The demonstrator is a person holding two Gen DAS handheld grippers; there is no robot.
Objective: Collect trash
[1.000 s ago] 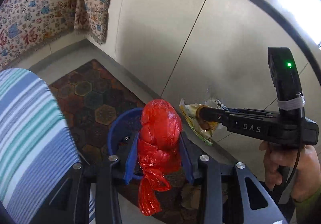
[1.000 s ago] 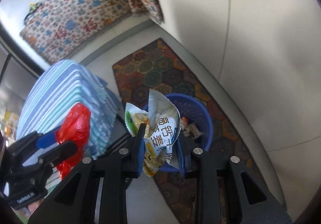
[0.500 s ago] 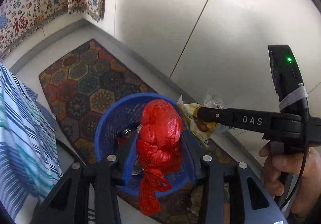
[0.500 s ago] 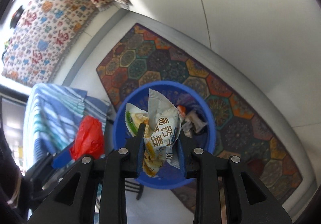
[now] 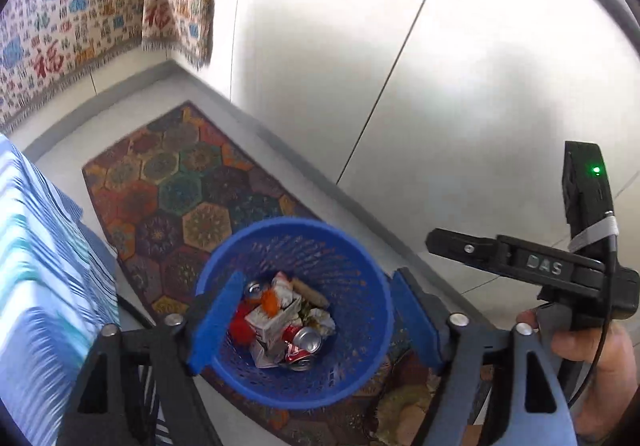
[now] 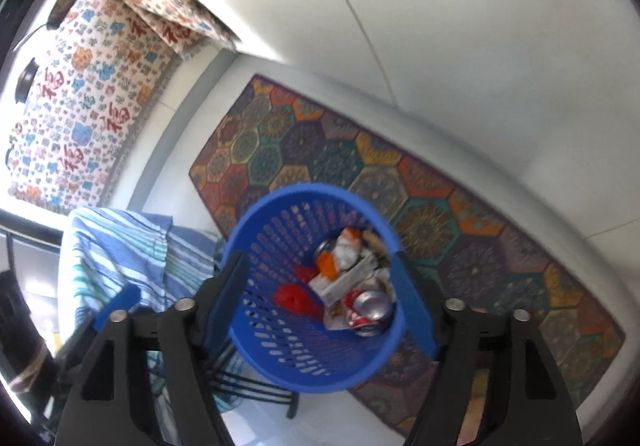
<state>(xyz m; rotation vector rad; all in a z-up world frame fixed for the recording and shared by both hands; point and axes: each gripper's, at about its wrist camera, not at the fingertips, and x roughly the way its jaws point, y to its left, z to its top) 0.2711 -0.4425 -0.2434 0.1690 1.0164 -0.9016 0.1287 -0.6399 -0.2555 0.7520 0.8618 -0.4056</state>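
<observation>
Both tools hang over the blue bin (image 5: 294, 310), which stands on the patterned rug (image 5: 180, 186) near the wall. The left tool (image 5: 312, 322) has its blue fingers spread wide with nothing between them, and the right tool (image 6: 320, 306) is just as wide and bare. The trash (image 5: 284, 322) lies at the bottom of the bin: a crushed can (image 5: 306, 342), a carton, a red bag (image 6: 294, 298) and scraps. The dropping step looks finished; the next move probably calls for lifting both tools clear and looking for more litter. No loose litter shows outside the bin. The striped cloth (image 5: 36, 286) on the left is blurred, and what it covers is hidden
</observation>
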